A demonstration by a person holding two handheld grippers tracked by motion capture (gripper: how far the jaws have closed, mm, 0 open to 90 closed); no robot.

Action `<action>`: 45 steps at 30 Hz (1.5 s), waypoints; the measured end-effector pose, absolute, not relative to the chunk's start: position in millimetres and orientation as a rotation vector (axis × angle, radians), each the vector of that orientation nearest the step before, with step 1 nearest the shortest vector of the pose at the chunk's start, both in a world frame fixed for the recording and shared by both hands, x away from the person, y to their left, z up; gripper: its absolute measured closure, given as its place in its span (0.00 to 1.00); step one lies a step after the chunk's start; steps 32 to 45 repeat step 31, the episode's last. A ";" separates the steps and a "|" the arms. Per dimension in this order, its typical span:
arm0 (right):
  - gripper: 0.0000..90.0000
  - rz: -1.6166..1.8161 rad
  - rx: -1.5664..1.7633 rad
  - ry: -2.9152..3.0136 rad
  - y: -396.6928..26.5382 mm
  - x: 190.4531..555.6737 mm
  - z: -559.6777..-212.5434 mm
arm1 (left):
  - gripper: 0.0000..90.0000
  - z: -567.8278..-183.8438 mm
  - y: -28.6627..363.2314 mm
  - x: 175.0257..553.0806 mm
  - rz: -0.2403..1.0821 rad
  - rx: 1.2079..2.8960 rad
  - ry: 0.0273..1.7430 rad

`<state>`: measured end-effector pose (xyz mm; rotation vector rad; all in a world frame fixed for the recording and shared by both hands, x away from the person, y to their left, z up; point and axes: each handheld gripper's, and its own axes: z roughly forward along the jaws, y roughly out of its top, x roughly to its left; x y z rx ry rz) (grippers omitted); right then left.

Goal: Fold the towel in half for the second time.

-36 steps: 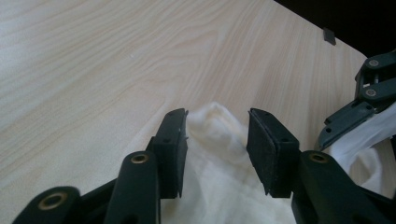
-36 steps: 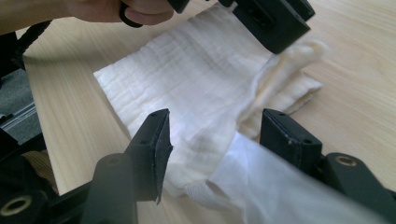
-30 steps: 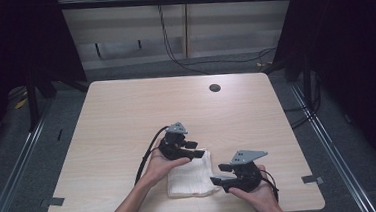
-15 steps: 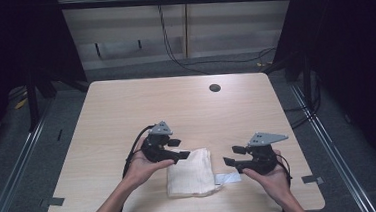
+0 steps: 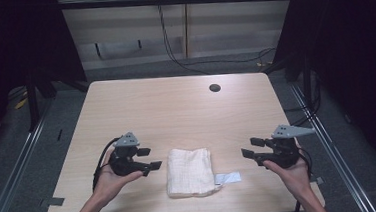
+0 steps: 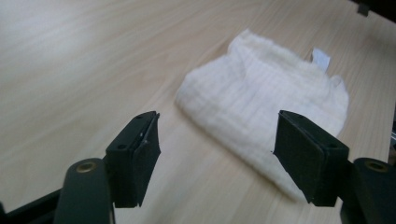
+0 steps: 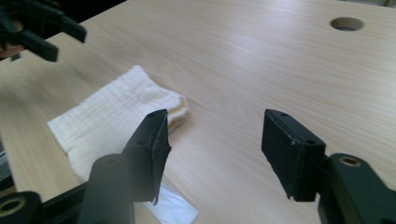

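Cloth, a cream woven towel folded into a thick rectangle (image 5: pixel 189 171), lies flat on the pale wooden counter (image 5: pixel 176 112) between the two claws, apart from both. The left claw (image 5: pixel 152 158) stands released, its jaws just having been opening with nothing between them; the right claw (image 5: pixel 249 148) is likewise released, empty and opening. The fold looks finished; next would be withdrawing clear.
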<state>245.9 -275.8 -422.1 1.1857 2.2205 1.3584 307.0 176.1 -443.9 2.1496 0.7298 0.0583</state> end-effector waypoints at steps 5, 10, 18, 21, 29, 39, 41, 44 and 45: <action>0.44 1.319 1.241 2.181 -290.6 238.5 -430.4 | 0.32 -450.1 199.2 295.4 0.081 2.137 0.785; 0.44 1.301 1.272 2.165 -299.7 230.6 -437.5 | 0.33 -449.3 225.8 281.5 0.117 2.082 0.836; 0.41 1.400 1.356 2.099 -312.5 215.6 -449.2 | 0.31 -456.0 246.7 261.7 0.165 2.040 0.906; 0.40 1.344 1.356 2.103 -313.0 208.6 -456.5 | 0.31 -462.1 253.1 260.1 0.156 2.024 0.921; 0.38 1.291 1.377 2.090 -314.5 208.9 -468.2 | 0.31 -471.8 262.8 267.0 0.155 2.018 0.978; 0.37 1.289 1.370 2.099 -314.2 210.5 -469.8 | 0.31 -471.7 259.8 266.3 0.154 2.010 0.968; 0.37 1.289 1.370 2.099 -314.2 210.5 -469.8 | 0.31 -471.7 259.8 266.3 0.154 2.010 0.968; 0.37 1.289 1.370 2.099 -314.2 210.5 -469.8 | 0.31 -471.7 259.8 266.3 0.154 2.010 0.968; 0.37 1.289 1.370 2.099 -314.2 210.5 -469.8 | 0.31 -471.7 259.8 266.3 0.154 2.010 0.968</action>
